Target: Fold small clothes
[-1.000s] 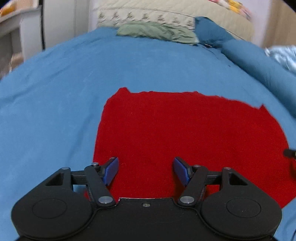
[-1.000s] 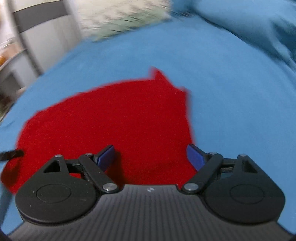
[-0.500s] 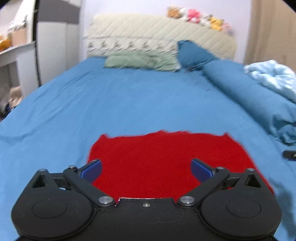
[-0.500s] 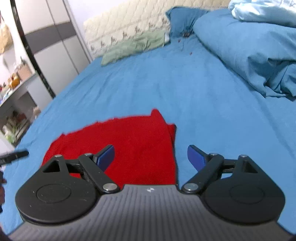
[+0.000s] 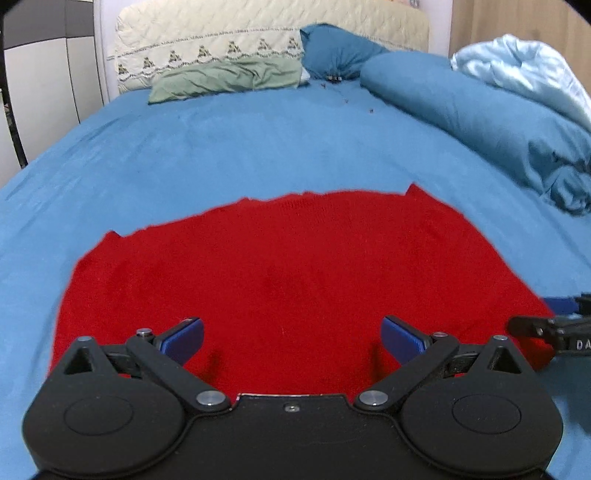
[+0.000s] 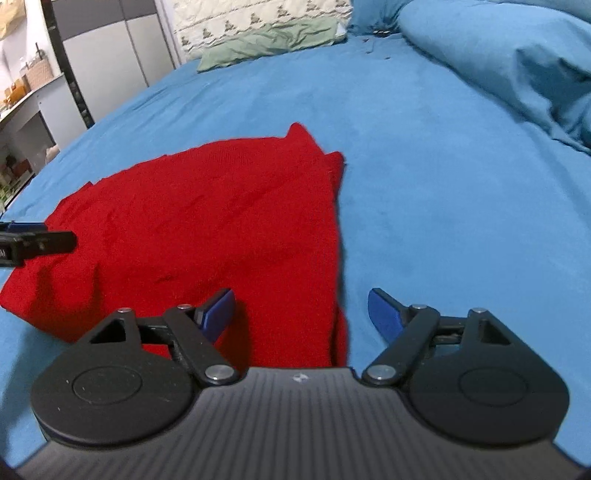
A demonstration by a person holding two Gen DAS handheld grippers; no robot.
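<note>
A red knit garment (image 5: 288, 266) lies flat on the blue bed sheet (image 5: 229, 147); it also shows in the right wrist view (image 6: 207, 229). My left gripper (image 5: 291, 338) is open and empty, just above the garment's near edge. My right gripper (image 6: 301, 312) is open and empty over the garment's right edge, its left finger over the red cloth and its right finger over the sheet. The right gripper's tip shows at the right edge of the left wrist view (image 5: 554, 328), and the left gripper's tip at the left edge of the right wrist view (image 6: 33, 243).
A green pillow (image 5: 229, 79) and a cream quilted headboard (image 5: 266, 33) are at the far end. A rolled blue duvet (image 5: 480, 110) and a pale blue blanket (image 5: 524, 74) lie along the right. A grey wardrobe (image 6: 107, 62) and shelves (image 6: 22, 96) stand to the left.
Both grippers pulled back and tilted up, then came down closer to the garment again. The left gripper's jaws opened wider. The garment has not moved.
</note>
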